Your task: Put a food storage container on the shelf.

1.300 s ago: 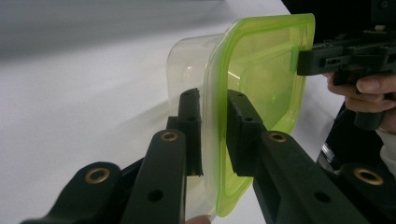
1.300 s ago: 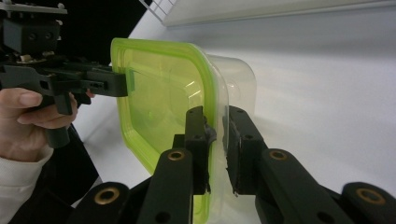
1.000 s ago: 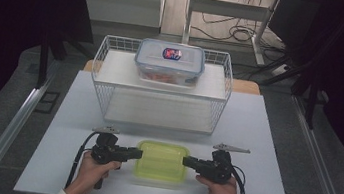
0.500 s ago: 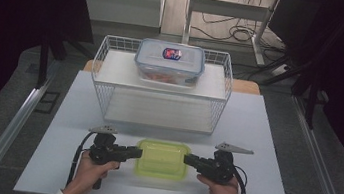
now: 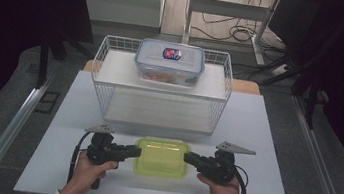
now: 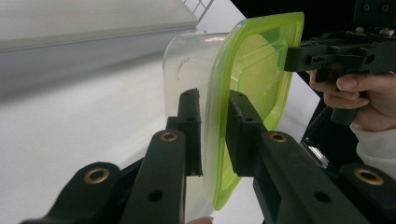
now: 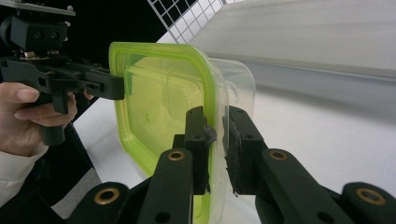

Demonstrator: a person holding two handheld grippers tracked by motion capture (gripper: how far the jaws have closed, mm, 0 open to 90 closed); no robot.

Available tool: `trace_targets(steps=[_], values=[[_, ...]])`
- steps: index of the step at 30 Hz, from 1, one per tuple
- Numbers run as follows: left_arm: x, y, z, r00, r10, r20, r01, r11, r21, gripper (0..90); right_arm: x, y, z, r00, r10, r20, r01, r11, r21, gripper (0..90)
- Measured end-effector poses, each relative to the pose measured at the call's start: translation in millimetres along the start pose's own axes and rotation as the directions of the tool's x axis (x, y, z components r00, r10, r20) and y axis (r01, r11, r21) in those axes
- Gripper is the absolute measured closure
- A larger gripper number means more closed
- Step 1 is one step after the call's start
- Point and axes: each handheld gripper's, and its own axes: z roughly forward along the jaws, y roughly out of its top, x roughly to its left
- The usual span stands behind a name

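Pinching the green lid's rim from both ends: left gripper [image 6: 212, 135] with jaws nearly together on the lid edge at lower centre of its view, right gripper [image 7: 215, 140] the same, clamped over rim and clear wall. In the high view, left gripper [image 5: 133, 152] and right gripper [image 5: 188, 157] flanking the box [image 5: 161, 157] at lower centre of the frame, one at each short side, a hand behind each: left hand [image 5: 89, 171], right hand [image 5: 222, 192].

Box: clear tub under a lime lid [image 6: 252, 79], seemingly resting on the white desk [image 5: 275, 141] in the high view, or only barely raised; hard to tell which. Lid seated on the tub, as far as visible.

Beyond, at upper centre of the frame, a wire basket [image 5: 99, 75] standing on the desk, with a second, blue-rimmed box [image 5: 169, 61] sitting on a white shelf across its top; lower level of the basket open and free toward the front.

Judging progress: grasp secured on both sides, so the pick-up phase looks complete. Left, most likely: lifting level with both hands and carrying forward to the basket, probably onto the lower level, then releasing. Nothing yet placed from this pair of grips.
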Motion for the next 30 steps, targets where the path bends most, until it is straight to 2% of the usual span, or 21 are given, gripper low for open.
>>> trace_targets(steps=[9,16,23,30], values=[[-4.6,4.2,-4.4,0.9999,0.014,-0.005,-0.014,0.9999,-0.008,77.6,5.1,5.0,-3.5,0.9996,-0.029,-0.002,0.029,1.0,-0.013,79.2],[-12.8,12.2,-11.0,0.9991,0.042,-0.01,-0.042,0.9987,-0.028,77.7,11.8,12.6,-10.3,0.9984,-0.057,0.001,0.057,0.998,-0.032,79.1],[-12.7,18.1,-14.3,0.9988,0.048,-0.013,-0.048,0.9983,-0.032,77.7,14.4,19.2,-10.4,0.9977,-0.067,-0.004,0.067,0.997,-0.039,79.1],[-13.6,32.3,-14.8,0.9985,0.055,-0.006,-0.055,0.9976,-0.041,77.8,14.7,29.7,-13.9,0.9967,-0.081,0.001,0.081,0.995,-0.057,79.2]])
